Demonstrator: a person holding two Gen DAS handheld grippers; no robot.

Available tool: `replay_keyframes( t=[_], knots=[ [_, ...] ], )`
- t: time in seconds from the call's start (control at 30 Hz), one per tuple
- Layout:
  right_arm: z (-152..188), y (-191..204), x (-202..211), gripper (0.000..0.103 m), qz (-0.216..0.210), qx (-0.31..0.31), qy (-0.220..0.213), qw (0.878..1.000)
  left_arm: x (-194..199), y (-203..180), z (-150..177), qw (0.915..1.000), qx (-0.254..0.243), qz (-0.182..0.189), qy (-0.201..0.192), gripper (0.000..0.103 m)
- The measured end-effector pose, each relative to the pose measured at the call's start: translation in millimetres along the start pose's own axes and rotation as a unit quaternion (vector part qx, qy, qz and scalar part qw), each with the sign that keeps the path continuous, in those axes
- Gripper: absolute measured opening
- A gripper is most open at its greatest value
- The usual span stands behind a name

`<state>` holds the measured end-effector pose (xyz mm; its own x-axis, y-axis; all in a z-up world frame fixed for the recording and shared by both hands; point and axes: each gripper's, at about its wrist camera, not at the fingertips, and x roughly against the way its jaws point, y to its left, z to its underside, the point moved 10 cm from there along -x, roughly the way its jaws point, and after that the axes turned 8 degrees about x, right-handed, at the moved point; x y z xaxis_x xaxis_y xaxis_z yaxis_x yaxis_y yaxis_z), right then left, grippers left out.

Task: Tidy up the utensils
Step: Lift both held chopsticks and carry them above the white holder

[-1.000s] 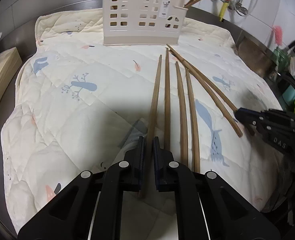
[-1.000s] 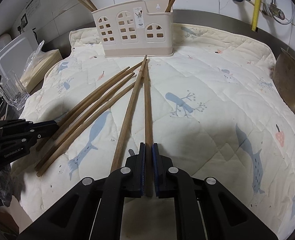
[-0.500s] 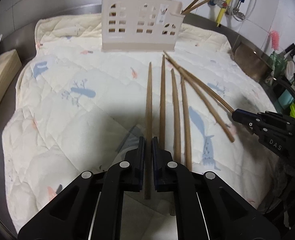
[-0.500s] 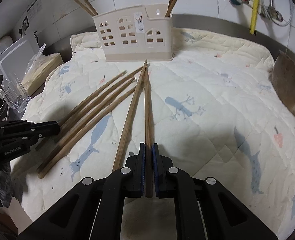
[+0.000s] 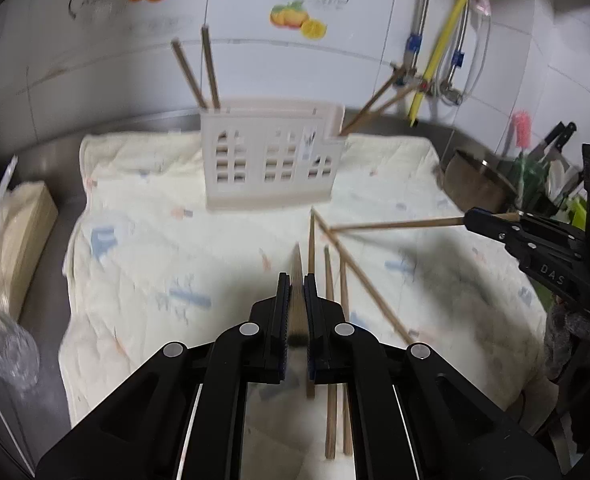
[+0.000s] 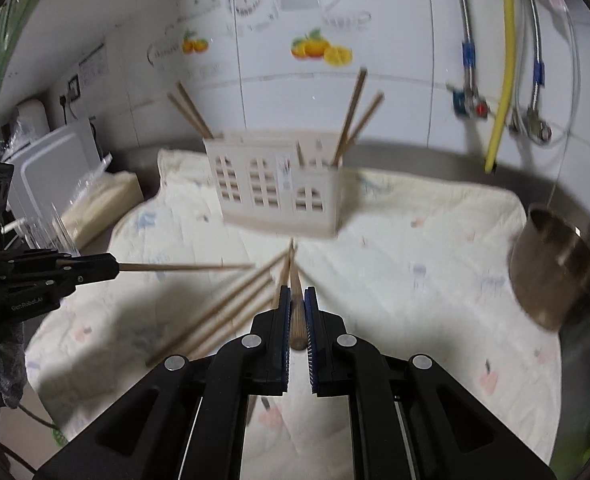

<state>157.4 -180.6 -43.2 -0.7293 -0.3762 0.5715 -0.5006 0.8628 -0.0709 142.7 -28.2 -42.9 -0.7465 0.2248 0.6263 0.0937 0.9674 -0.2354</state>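
Both tongs are matte black plastic, built alike. The left tongs (image 5: 293, 300) carry two slim fingers lined with ridged blue pads, joined to broad angled arms by four round silver screw heads. The right tongs (image 6: 297, 312) show the same blue-edged pads and silver screws. Seen side-on at 3 o'clock, the right tongs bear white lettering reading "DAS"; grey knitted fabric hangs beneath each.

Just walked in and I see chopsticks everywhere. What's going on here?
A person is sorting chopsticks with two handheld tools. The left claw is shut on one chopstick, and the right claw is shut on another chopstick; both are held above the quilted mat. Four chopsticks lie loose on the mat. The beige holder behind them has two chopsticks standing at each end.
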Motion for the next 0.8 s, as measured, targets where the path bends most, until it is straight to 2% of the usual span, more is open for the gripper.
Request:
replay_keyframes(
  t=[0.23,0.53,0.8],
  knots=[
    [-45.9,-4.2,-1.1,0.007,-0.007,0.021,-0.020,1.000,6.2,-12.9,-40.2,0.9993,-0.029,0.005,-0.025,0.006],
    [-119.1,-16.3,11.6,0.007,-0.020,0.041,-0.053,0.998,26.5,-18.7,-106.0,0.9969,-0.038,0.014,-0.068,0.006],
    [-176.7,-22.7,20.5,0.007,-0.018,0.045,-0.098,0.994,52.3,-20.2,-177.1,0.9906,-0.040,0.009,-0.131,0.006]
  ],
)
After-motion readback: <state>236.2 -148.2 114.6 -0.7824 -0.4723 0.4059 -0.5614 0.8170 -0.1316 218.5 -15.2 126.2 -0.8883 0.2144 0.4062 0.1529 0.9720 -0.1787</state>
